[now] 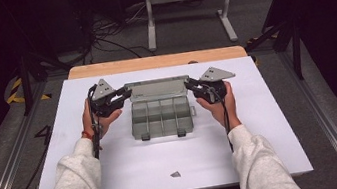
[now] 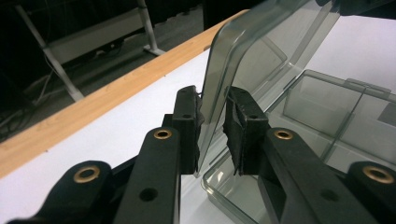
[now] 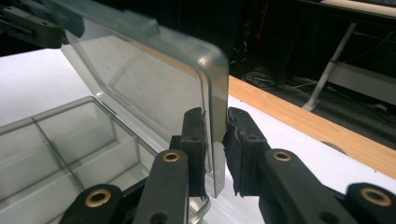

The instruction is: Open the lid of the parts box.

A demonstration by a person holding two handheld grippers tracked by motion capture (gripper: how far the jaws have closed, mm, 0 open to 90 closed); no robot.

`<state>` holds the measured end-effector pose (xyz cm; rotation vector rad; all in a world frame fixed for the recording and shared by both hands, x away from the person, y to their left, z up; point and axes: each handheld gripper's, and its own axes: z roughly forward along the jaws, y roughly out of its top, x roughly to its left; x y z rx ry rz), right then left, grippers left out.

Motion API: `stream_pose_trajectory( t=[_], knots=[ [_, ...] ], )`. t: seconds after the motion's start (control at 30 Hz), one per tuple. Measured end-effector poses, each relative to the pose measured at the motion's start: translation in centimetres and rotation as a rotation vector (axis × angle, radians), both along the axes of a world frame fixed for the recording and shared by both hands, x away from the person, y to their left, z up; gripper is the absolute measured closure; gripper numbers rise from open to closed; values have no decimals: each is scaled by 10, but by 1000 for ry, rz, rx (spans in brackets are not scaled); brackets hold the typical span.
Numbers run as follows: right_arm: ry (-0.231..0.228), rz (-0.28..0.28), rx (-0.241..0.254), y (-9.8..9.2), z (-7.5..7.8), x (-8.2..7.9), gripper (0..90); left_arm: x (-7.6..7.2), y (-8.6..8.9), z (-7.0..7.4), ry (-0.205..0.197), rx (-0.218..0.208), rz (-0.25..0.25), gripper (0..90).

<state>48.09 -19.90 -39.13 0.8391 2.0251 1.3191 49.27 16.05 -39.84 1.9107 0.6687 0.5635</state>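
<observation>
high view: a white table (image 1: 132, 170) with a wood strip along its far edge stands on grey floor in a dark room. the clear box (image 1: 162, 117) sits mid-table, its lid (image 1: 157, 88) raised. no writing readable.

left gripper view: left gripper (image 2: 212, 130) fingers clamp the lid's edge.

right gripper view: right gripper (image 3: 215, 147) fingers clamp the lid's other edge.

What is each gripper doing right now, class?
Left gripper: shut on the lid of the clear box, at its left edge.
Right gripper: shut on the lid's right edge.
</observation>
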Motion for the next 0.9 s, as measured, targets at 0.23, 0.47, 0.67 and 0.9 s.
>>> stream_pose_trajectory(
  t=[0.23,0.47,0.67,0.9],
  knots=[
    [23,-26,-3,1,-9,7,813,6,-4,-9,33,15,25,747],
    [28,-43,15,2,-14,10,813,11,-6,-15,48,30,47,758],
    [31,-66,13,4,-17,14,812,14,-8,-17,52,29,67,776],
    [40,-90,11,7,-22,18,813,18,-10,-21,62,16,98,780]
  ],
)
